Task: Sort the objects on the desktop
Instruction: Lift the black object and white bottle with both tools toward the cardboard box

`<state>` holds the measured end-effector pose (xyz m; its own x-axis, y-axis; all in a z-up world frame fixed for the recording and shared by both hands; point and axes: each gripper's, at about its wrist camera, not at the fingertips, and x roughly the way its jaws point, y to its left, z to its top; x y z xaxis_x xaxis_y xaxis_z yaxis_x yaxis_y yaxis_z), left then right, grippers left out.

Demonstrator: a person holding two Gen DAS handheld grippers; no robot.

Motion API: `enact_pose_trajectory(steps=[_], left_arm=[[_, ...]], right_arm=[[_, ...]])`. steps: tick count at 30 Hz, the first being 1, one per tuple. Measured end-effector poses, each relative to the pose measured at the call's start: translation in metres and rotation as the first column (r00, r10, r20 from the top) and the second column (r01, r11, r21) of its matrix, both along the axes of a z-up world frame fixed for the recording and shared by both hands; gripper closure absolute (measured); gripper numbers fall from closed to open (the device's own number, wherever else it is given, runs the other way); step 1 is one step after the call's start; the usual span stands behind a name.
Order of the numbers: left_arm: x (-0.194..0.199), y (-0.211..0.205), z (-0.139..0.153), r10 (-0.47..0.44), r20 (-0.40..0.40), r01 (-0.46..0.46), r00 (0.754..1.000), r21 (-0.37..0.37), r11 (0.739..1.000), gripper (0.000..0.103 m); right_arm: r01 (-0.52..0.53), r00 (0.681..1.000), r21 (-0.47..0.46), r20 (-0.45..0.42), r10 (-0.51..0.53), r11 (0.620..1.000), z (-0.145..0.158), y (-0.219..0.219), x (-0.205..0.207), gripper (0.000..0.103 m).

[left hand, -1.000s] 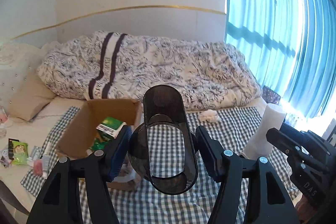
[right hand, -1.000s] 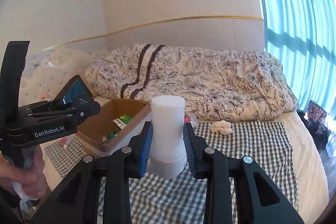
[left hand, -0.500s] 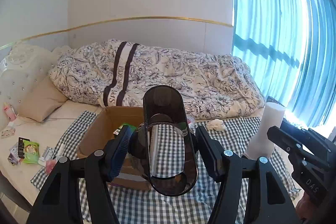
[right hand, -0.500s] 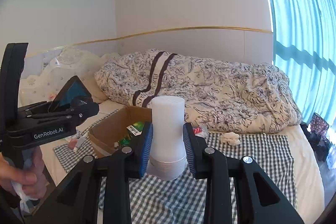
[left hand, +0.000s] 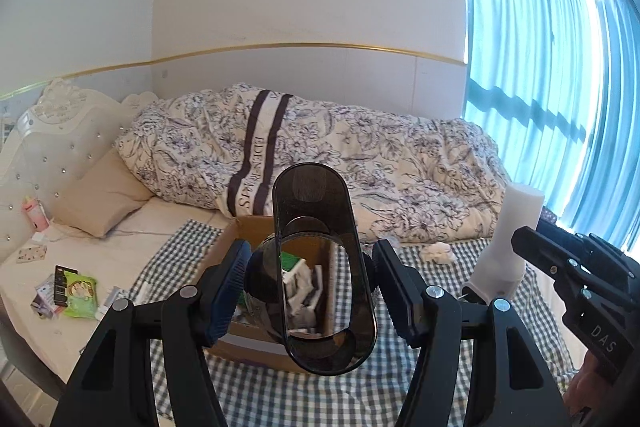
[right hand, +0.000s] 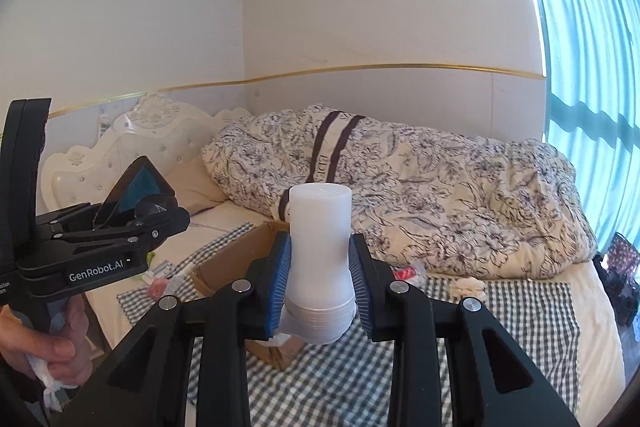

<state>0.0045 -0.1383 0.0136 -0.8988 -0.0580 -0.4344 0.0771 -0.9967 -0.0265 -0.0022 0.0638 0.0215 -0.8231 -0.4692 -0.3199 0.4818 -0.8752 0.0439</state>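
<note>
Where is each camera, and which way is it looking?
Left wrist: on the left hand-held gripper, facing the bed; it holds a dark oval mirror.
Right wrist: on the right hand-held gripper, facing the bed; it holds a white bottle; a hand shows.
Both see the cardboard box and flowered quilt.

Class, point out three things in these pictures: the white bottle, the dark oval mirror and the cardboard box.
white bottle [right hand: 320,251]: right wrist view, middle of its body, between the tongs.
dark oval mirror [left hand: 316,267]: left wrist view, centre of its face.
cardboard box [right hand: 224,267]: right wrist view, its near flap.
</note>
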Motion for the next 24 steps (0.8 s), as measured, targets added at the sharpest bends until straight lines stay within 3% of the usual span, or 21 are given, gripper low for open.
enact_pose_trajectory(steps=[14, 24], left_arm=[[-0.016, -0.038, -0.003, 0.052, 0.006, -0.052, 0.999, -0.007, 0.999, 0.038], [-0.040, -0.065, -0.023, 0.075, 0.043, -0.075, 0.996, -0.004, 0.997, 0.038]], right_arm=[[-0.059, 0.998, -0.001, -0.002, 0.059, 0.998, 0.004, -0.044, -0.023, 0.073], [-0.097, 0.995, 0.015, 0.035, 0.097, 0.995, -0.013, -0.077, -0.052, 0.073]])
